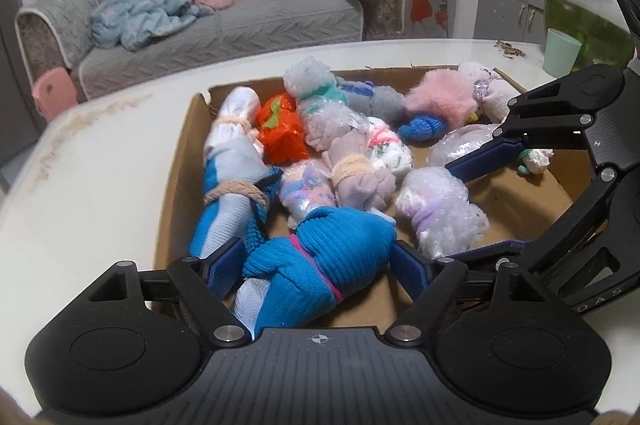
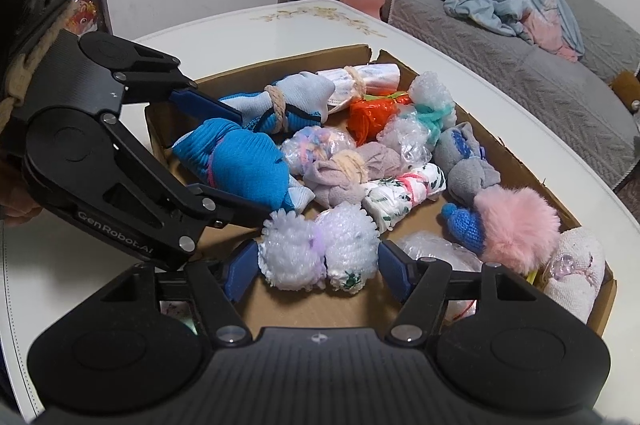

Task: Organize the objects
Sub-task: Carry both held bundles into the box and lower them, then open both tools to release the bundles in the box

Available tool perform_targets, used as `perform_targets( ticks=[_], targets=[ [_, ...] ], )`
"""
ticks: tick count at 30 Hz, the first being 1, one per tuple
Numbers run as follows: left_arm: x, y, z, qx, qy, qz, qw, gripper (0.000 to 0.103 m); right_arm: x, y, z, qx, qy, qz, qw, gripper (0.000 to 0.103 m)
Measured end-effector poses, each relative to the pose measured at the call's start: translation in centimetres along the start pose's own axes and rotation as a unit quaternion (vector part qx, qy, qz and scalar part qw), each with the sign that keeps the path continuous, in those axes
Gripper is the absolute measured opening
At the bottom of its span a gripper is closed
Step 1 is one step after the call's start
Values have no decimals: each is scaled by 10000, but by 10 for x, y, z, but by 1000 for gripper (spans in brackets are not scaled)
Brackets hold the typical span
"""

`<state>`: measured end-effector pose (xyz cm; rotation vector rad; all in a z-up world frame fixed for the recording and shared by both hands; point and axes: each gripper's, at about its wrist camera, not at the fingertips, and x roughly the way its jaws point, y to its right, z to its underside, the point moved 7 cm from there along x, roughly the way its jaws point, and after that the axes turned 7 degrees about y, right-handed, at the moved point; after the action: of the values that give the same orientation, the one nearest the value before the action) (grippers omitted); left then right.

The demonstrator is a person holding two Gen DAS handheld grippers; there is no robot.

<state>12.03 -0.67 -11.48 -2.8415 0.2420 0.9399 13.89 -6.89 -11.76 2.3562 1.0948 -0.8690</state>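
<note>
While your left gripper (image 1: 316,267) straddles the blue sock bundle (image 1: 320,257) with pads apart, your right gripper (image 2: 316,267) brackets the bubble-wrap bundle (image 2: 320,253), unclamped, inside the cardboard box (image 1: 176,161).

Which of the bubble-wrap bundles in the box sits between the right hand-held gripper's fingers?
The bubble-wrap bundle tied with purple yarn, at the box's near edge, lies between the right hand-held gripper fingers. The other bubble-wrap bundles lie farther back, with teal or multicoloured ties.

Both hand-held grippers (image 1: 316,271) (image 2: 318,267) open (angled downward)
</note>
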Motion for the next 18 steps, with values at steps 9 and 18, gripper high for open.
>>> perform_targets(
  ticks=[9,18],
  targets=[
    [-7,-1,-5,365,5,-428,9984,93,-1,-1,-3,-33,-35,-10,10000,68],
    [-14,-10,-11,162,65,-446,9989,99,3,-7,-8,-141,-60,-56,9999,68]
  ],
)
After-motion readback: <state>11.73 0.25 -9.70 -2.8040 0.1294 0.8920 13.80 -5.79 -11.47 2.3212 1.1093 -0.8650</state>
